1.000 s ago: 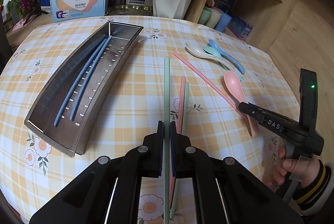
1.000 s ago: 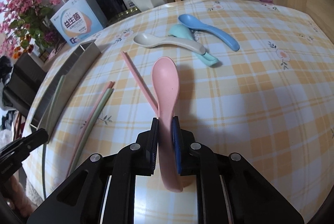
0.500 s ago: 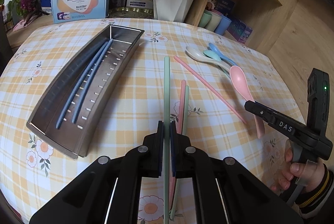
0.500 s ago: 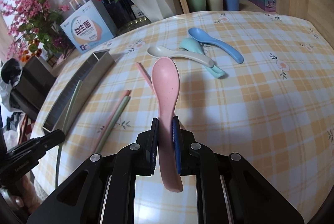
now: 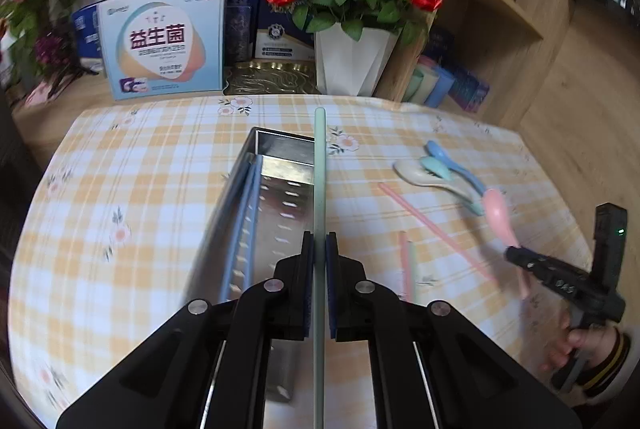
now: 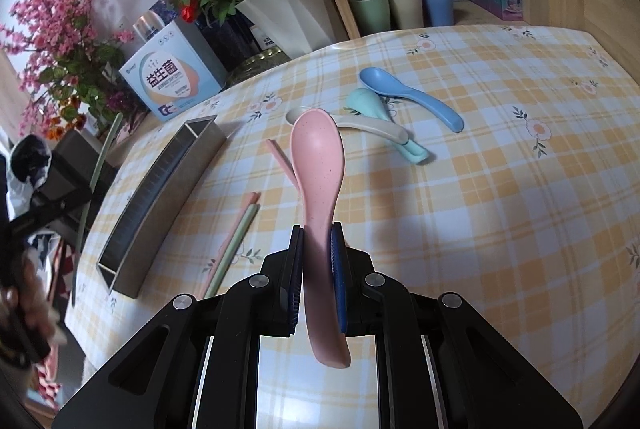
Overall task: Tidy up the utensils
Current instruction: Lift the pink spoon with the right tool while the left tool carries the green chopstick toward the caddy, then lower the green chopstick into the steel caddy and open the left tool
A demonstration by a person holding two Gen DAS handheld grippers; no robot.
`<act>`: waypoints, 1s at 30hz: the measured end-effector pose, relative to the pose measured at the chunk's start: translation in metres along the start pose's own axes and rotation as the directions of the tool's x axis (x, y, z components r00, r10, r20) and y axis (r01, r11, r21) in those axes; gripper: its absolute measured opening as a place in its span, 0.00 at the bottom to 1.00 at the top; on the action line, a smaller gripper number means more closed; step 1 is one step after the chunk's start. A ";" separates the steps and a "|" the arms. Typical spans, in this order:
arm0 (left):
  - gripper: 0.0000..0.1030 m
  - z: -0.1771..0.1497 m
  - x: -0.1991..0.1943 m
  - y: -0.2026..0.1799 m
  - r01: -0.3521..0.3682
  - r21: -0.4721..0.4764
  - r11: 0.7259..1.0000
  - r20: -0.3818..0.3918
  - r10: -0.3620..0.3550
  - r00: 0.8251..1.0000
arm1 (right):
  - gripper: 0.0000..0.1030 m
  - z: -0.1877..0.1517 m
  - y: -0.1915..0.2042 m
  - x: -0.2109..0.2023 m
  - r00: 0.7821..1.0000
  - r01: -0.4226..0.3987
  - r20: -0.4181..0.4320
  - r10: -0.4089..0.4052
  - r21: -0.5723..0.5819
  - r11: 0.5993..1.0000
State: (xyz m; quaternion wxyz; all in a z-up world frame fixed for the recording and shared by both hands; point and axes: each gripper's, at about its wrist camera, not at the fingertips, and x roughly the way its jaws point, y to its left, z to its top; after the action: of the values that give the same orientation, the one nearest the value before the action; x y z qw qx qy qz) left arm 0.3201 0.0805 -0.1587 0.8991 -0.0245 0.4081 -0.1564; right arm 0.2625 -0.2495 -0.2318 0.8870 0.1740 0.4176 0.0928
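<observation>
Left gripper (image 5: 319, 247) pinched a green chopstick (image 5: 319, 173), held above the steel tray (image 5: 280, 149) with two blue chopsticks (image 5: 244, 213) inside. Right gripper (image 6: 316, 229) pinched a pink spoon (image 6: 318, 165) above the table (image 6: 500, 209).

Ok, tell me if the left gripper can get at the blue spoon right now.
Probably not. The left gripper is shut on the green chopstick over the metal tray. The blue spoon lies uncovered on the tablecloth, but the jaws are taken.
</observation>
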 end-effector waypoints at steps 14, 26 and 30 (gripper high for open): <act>0.06 0.011 0.105 0.040 -0.038 -0.013 0.999 -0.230 0.034 0.972 | 0.13 0.005 -0.017 0.006 0.999 0.034 -0.018 -0.033 0.049 0.998; 0.42 0.019 0.092 0.046 -0.026 -0.026 0.999 -0.200 0.020 0.980 | 0.13 0.006 -0.008 0.008 0.998 0.034 -0.045 -0.032 0.041 0.999; 0.65 0.019 0.065 0.043 -0.019 0.017 1.000 -0.146 0.021 0.989 | 0.13 0.010 0.001 0.008 0.998 0.028 -0.061 -0.026 0.041 0.999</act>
State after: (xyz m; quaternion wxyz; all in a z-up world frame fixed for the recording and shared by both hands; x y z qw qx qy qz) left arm 0.3854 0.1005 -0.2007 0.8684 -0.0020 0.4720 -0.1519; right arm 0.2759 -0.2481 -0.2312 0.8714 0.1837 0.4483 0.0774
